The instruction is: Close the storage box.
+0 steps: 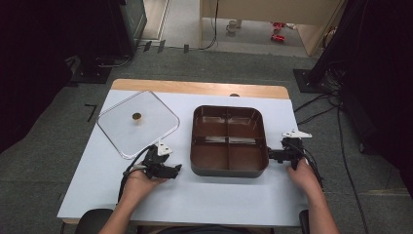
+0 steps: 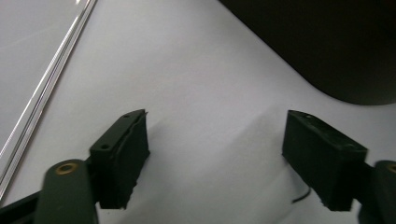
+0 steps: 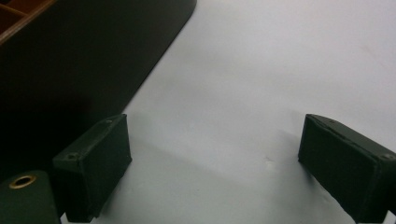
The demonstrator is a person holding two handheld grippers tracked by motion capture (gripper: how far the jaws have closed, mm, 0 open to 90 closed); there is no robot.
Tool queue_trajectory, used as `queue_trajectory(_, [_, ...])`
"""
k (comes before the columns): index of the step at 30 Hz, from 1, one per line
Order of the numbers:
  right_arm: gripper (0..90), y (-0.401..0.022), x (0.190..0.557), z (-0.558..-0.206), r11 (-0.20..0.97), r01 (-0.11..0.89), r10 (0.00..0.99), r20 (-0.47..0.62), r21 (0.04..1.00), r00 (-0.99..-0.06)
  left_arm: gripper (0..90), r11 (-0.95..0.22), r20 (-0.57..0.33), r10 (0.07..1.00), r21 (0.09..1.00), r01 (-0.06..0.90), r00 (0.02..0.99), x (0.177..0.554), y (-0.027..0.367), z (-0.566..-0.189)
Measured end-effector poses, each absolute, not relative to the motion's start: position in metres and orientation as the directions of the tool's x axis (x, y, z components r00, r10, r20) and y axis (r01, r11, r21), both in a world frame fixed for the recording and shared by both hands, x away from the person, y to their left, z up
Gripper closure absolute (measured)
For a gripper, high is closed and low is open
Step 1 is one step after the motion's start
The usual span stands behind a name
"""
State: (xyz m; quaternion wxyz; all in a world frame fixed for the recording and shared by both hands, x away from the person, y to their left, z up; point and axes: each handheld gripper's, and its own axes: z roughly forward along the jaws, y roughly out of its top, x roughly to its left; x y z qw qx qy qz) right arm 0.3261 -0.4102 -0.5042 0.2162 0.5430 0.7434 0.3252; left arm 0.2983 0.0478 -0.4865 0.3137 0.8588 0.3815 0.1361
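A dark brown tray point(image 1: 229, 171) with four compartments sits in the middle of the white tabletop point(image 1: 219, 202). A clear square lid point(image 1: 117, 129) with a small brown knob point(image 1: 137, 116) lies flat to its left. My left gripper point(image 1: 178, 168) rests on the table just left of the tray's front corner, pointing at it. In the left gripper view the gripper point(image 2: 215, 158) stands open over bare table, with the tray wall point(image 2: 336, 46) ahead and the lid's edge point(image 2: 42, 98) at left. My right gripper point(image 1: 270, 155) is beside the tray's right edge; it point(image 3: 215, 163) is open and holds nothing, the tray wall point(image 3: 93, 56) close by.
A wooden strip point(image 1: 199, 87) edges the table's far side. Grey carpet point(image 1: 44, 161) surrounds the table, with black stands and cables point(image 1: 321, 105) at the right. A hand holds each gripper near the table's front.
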Motion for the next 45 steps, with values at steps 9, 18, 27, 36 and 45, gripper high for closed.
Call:
queue_trajectory(9, [8.7,-0.41,0.326,-0.504,0.199,0.667,0.948,0.032,0.718,-0.317,39.7,-0.52,-0.07,0.728,0.592,0.616,0.682,0.311,0.048,-0.477])
queue_trajectory(18, [8.7,-0.41,0.326,-0.504,0.2,0.667,0.948,0.031,0.718,-0.318,37.1,-0.513,-0.084,0.712,0.615,0.598,0.697,0.323,0.045,-0.468])
queue_trajectory(27, [8.8,-0.41,0.326,-0.504,0.2,0.667,0.948,0.031,0.718,-0.317,36.0,-0.523,-0.073,0.703,0.62,0.585,0.707,0.34,0.041,-0.464])
queue_trajectory(36, [8.7,-0.41,0.326,-0.504,0.2,0.666,0.948,0.031,0.718,-0.318,35.9,-0.504,-0.067,0.72,0.634,0.587,0.69,0.359,0.049,-0.456])
queue_trajectory(45, [8.7,-0.41,0.326,-0.504,0.2,0.667,0.948,0.031,0.718,-0.317,35.1,-0.502,-0.059,0.729,0.63,0.592,0.682,0.368,0.056,-0.453])
